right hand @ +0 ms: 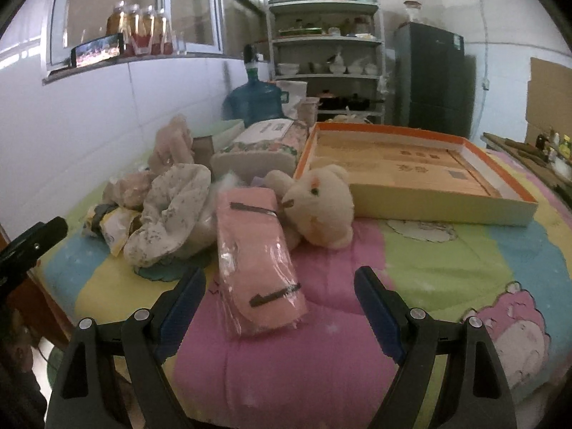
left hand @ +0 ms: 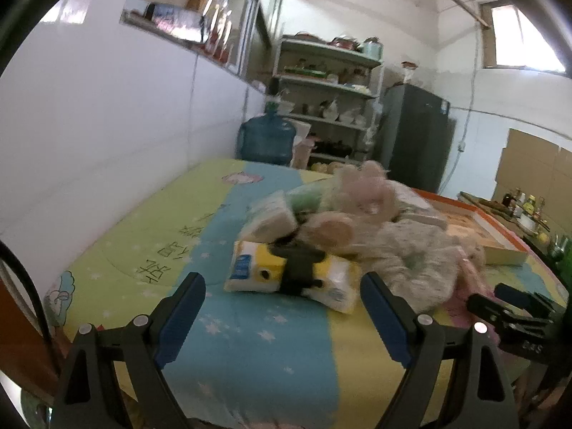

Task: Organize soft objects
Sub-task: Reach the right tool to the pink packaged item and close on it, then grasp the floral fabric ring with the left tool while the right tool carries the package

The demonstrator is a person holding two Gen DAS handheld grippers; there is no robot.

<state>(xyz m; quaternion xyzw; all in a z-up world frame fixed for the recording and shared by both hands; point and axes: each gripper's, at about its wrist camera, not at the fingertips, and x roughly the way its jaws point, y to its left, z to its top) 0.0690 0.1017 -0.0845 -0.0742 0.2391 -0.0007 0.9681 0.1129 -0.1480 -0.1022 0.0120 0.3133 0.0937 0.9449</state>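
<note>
A heap of soft things lies on a colourful quilt (left hand: 250, 332). In the left wrist view a yellow and white tissue pack (left hand: 289, 275) with a black strap sits just ahead of my open left gripper (left hand: 282, 316), beside a speckled cloth bundle (left hand: 418, 268) and a pink plush (left hand: 364, 196). In the right wrist view a pink wrapped towel pack (right hand: 257, 261) lies between and just beyond the fingers of my open right gripper (right hand: 280, 307). A cream teddy bear (right hand: 318, 207) rests behind it, next to the speckled cloth bundle (right hand: 171, 214). An orange-rimmed shallow box (right hand: 422, 171) stands at the back right.
A floral tissue box (right hand: 264, 143) and a pink plush (right hand: 171, 146) sit behind the heap. A white wall runs along the left. A blue water jug (right hand: 255, 102), shelving (right hand: 325, 57) and a dark fridge (right hand: 434, 78) stand beyond the bed. The other gripper (left hand: 514, 314) shows at the right edge.
</note>
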